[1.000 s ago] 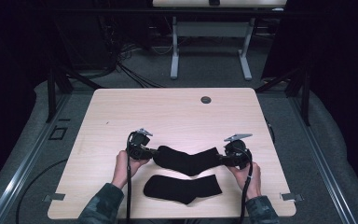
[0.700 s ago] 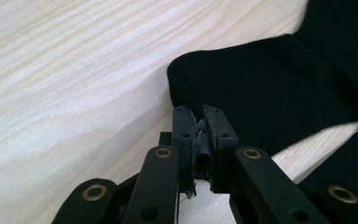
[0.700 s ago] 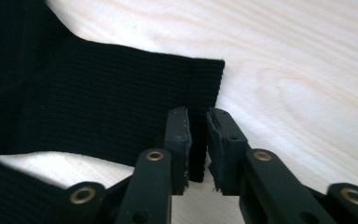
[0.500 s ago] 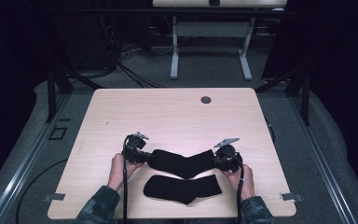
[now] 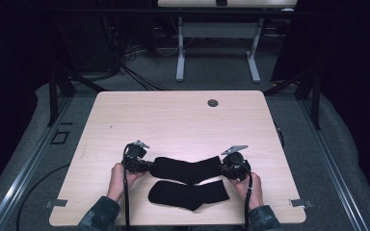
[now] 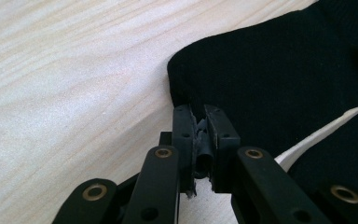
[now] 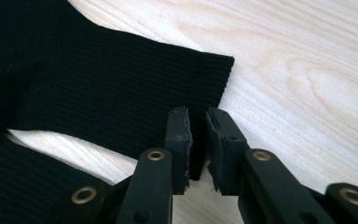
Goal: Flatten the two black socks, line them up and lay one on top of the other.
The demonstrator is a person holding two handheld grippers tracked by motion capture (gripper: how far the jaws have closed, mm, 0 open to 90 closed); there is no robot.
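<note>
A pale wooden bench stands on grey carpet in a dark room, and we work at its near edge. We take as our landmark the lower sock, a black one lying flat near that edge. Just beyond it lies the upper sock, black too, stretched between our hands. Our left gripper is clamped on that sock's rounded end, to the landmark's far left, its jaws nearly together with fabric pinched between them. Our right gripper, to the landmark's far right, has just been closing its jaws and now pinches the ribbed cuff's edge.
</note>
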